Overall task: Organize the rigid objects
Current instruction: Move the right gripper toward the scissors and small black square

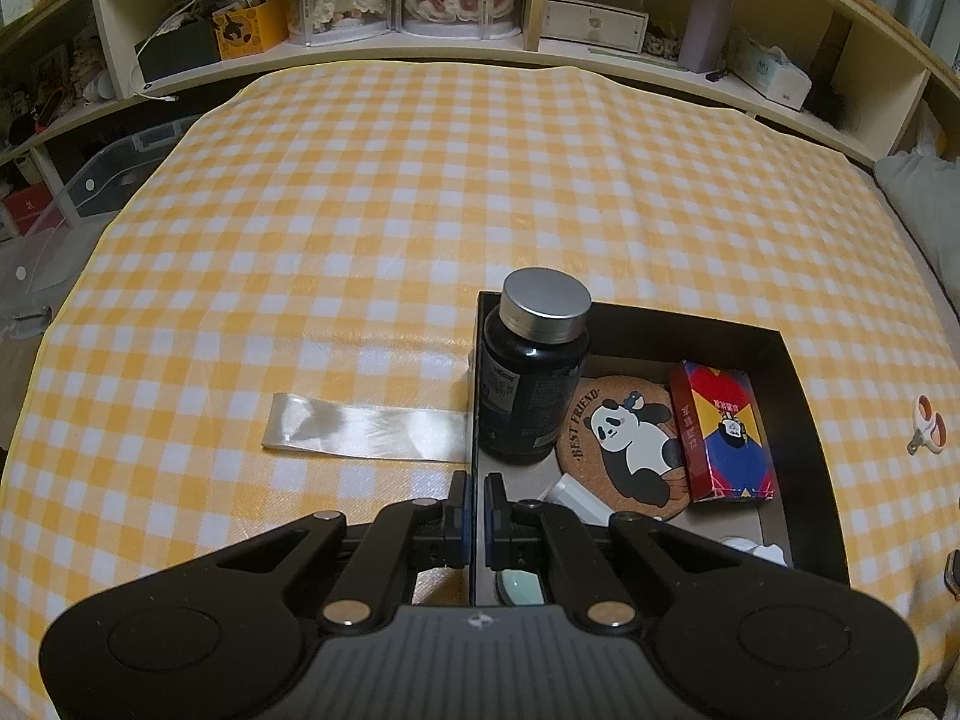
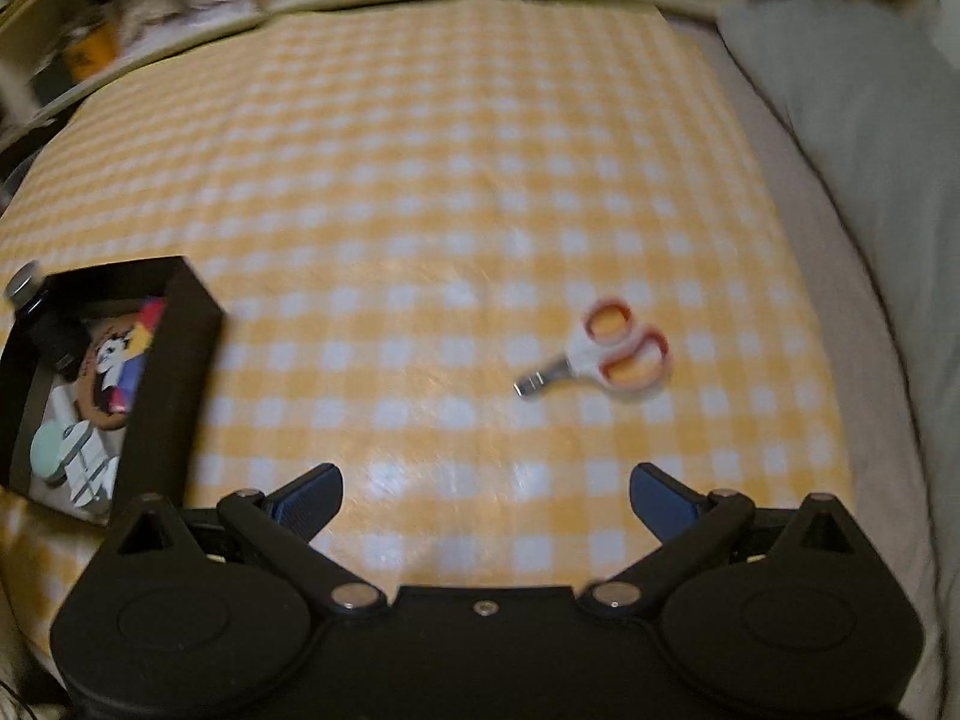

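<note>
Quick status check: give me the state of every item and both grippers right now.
Left gripper: shut on the black box's wall.
Right gripper: open, empty.
Black box: open-topped, partly filled.
Bottle: upright, capped, inside the box.
Panda coaster: flat in the box.
Scissors: closed, on the tablecloth.

Left gripper (image 1: 474,495): jaws closed on the left wall of the box (image 1: 798,372), one pad each side, tilted steeply down near the front edge of the table (image 1: 360,180). Right gripper (image 2: 485,495): jaws wide apart, nothing between them, tilted down over the table's right part; view blurred.
</note>
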### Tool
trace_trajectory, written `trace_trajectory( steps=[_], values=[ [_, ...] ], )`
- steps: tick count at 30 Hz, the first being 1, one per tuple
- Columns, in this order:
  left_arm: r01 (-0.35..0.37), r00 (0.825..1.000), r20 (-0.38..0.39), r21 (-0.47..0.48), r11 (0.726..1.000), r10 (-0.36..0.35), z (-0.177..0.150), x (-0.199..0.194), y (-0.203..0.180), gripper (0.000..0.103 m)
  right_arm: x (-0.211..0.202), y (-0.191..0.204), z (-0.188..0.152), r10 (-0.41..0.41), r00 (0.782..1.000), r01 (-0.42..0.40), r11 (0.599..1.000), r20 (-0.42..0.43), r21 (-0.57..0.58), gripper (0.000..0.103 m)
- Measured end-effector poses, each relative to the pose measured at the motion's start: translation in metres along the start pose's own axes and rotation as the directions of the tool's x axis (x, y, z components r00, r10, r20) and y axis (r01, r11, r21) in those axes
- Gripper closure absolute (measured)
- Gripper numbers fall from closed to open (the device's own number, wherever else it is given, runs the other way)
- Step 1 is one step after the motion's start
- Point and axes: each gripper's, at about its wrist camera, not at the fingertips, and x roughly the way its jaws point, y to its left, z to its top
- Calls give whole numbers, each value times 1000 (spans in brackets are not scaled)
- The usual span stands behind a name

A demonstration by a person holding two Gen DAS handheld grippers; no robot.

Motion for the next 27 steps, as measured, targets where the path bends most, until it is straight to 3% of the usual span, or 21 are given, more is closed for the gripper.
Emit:
trace_trajectory(
  steps=[7, 13, 22, 27],
  values=[
    [36, 999, 8, 15, 999, -36, -1, -4, -5, 99, 29, -45, -12, -9, 987, 44, 975, -158, 219, 0],
    [34, 999, 19, 4, 999, -34, 0, -6, -2, 100, 36, -65, -22, 42, 976, 39, 930, -212, 366, 1],
    [-11, 1000, -21, 0, 1000, 11, -2, 3, 5, 98, 44, -70, -29, 96, 961, 37, 885, -258, 465, 1],
    [-11, 999, -49, -3, 1000, 11, -5, 11, 6, 98, 49, -67, -28, 105, 959, 30, 886, -263, 463, 1]
  ],
)
